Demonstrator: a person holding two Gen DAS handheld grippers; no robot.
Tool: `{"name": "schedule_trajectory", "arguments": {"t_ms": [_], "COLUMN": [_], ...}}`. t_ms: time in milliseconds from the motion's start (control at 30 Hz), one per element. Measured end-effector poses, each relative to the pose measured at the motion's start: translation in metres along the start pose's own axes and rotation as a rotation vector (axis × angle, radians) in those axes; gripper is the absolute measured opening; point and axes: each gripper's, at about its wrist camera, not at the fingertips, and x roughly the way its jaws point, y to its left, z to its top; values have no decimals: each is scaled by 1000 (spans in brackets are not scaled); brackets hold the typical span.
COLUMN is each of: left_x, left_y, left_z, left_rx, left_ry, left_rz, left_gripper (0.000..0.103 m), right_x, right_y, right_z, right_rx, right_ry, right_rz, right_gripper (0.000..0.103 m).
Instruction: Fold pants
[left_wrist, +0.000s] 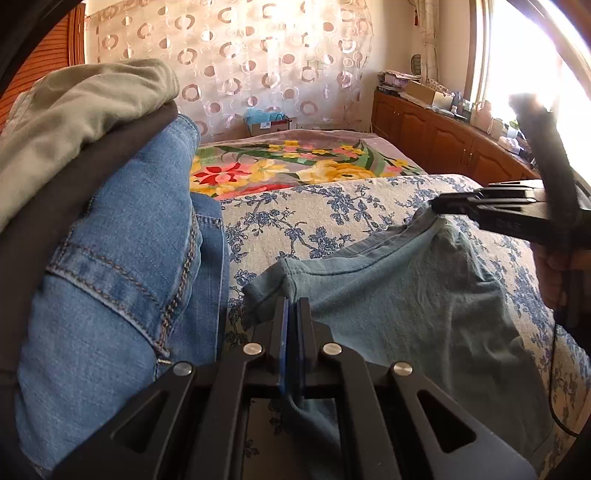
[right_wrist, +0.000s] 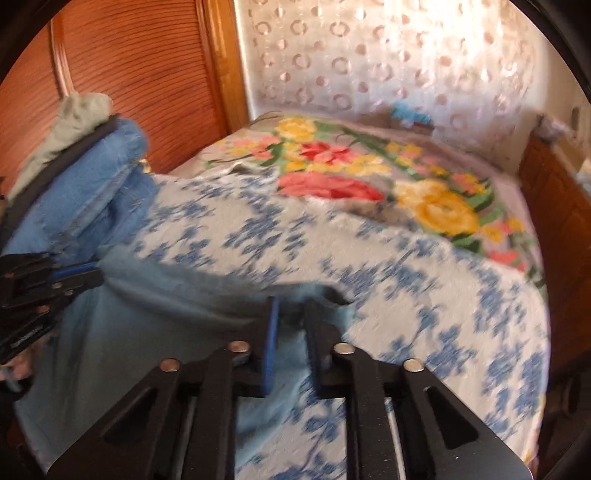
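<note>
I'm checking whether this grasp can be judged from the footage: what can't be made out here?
- Right wrist view: motion blur smears the right gripper, so its hold on the pale blue pants is unclear.
- Both views: the pants' lower part is cut off by the bottom edge and hidden under the left gripper.
- Left wrist view: window glare washes out the right side.

You have a blue-print bedspread (left_wrist: 332, 218) overlapping a floral blanket (left_wrist: 295, 166). A ringed curtain (left_wrist: 258, 55) hangs behind, wooden cabinets (left_wrist: 443, 140) alongside.

no readable text, labels or numbers
</note>
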Motion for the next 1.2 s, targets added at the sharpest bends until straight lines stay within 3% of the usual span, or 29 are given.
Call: {"name": "schedule_trajectory", "arguments": {"t_ms": [100,167,267,333,500,600,667,1200], "left_x": [-3,-3,-3,-4,-12,-17,-22,-75], "left_y": [2,3,3,2,-5,-8,-11,-42], "left_z": [-1,-1,-2,-3,-6,-9,-12,-40], "left_rx": [-14,-17,-13,-16,-4,3,-4,33], "left_ry": [0,4,7,10,-4,-4,-8,-49], "left_rz": [-19,-25,-32,-34,-44,-23,-42,-66], "left_gripper": [8,21,29,31,39,49,64,67], "right_x": [0,-4,-13,-19,-37,-51,-62,-118], "right_y": [-9,-13,-13,-8,8,14,17,46], "right_z": [2,1,-2,-5,-12,-19,-24,-79], "right_rx": [33,48,71,73,47,47,53,88], "right_ry": [-7,-12,-28,-26,-34,-47,-57,-90], "right_rz": [-32,-11,24,49,75,86,88,59], "right_gripper": [7,7,8,18,22,24,25,30]}}
